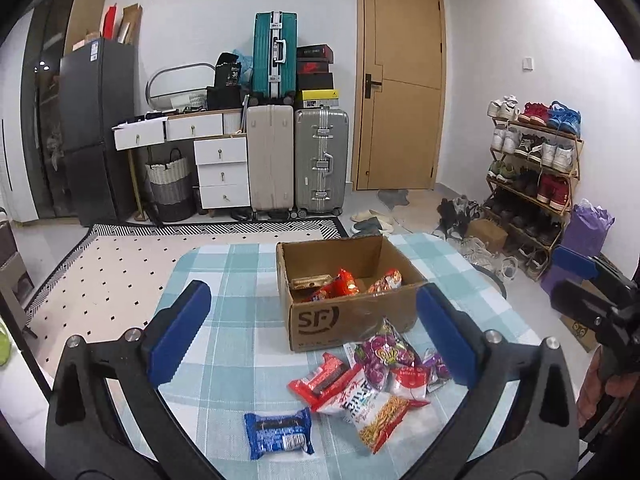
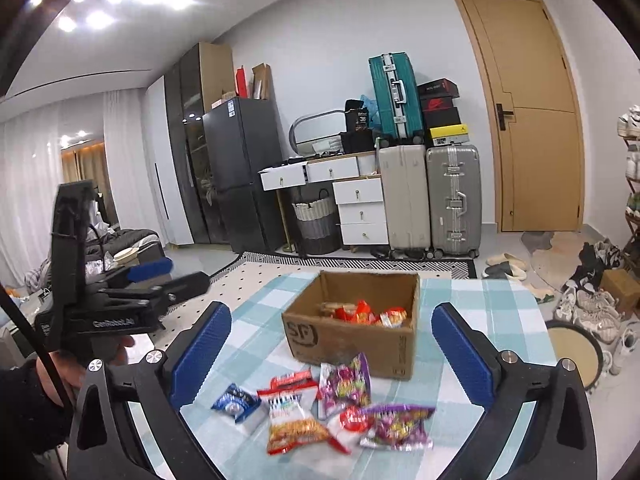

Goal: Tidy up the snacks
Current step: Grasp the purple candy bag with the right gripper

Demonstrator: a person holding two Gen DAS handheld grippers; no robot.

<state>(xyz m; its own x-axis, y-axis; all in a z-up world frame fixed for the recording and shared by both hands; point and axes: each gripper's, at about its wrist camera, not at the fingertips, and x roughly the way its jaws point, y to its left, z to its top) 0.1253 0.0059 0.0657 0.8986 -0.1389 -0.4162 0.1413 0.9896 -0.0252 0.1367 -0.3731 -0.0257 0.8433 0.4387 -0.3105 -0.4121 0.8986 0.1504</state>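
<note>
An open cardboard box (image 1: 320, 322) marked SF stands on the checked tablecloth (image 1: 240, 280) and holds several red snack packets (image 1: 340, 284). In front of it lie loose snacks: a blue cookie pack (image 1: 279, 433), a red pack (image 1: 320, 378), an orange noodle-snack bag (image 1: 374, 416) and purple candy bags (image 1: 386, 354). My left gripper (image 1: 316, 330) is open and empty above them. My right gripper (image 2: 332, 356) is open and empty, also above the pile (image 2: 312, 408) and near the box (image 2: 352, 340).
The round table's edge (image 1: 496, 280) drops to the floor on the right. Beyond it are a patterned rug (image 1: 120, 272), suitcases (image 1: 296, 160), a drawer unit (image 1: 220, 172), a shoe rack (image 1: 532, 168) and a door (image 1: 400, 80). The other gripper shows at each view's side (image 2: 120, 300).
</note>
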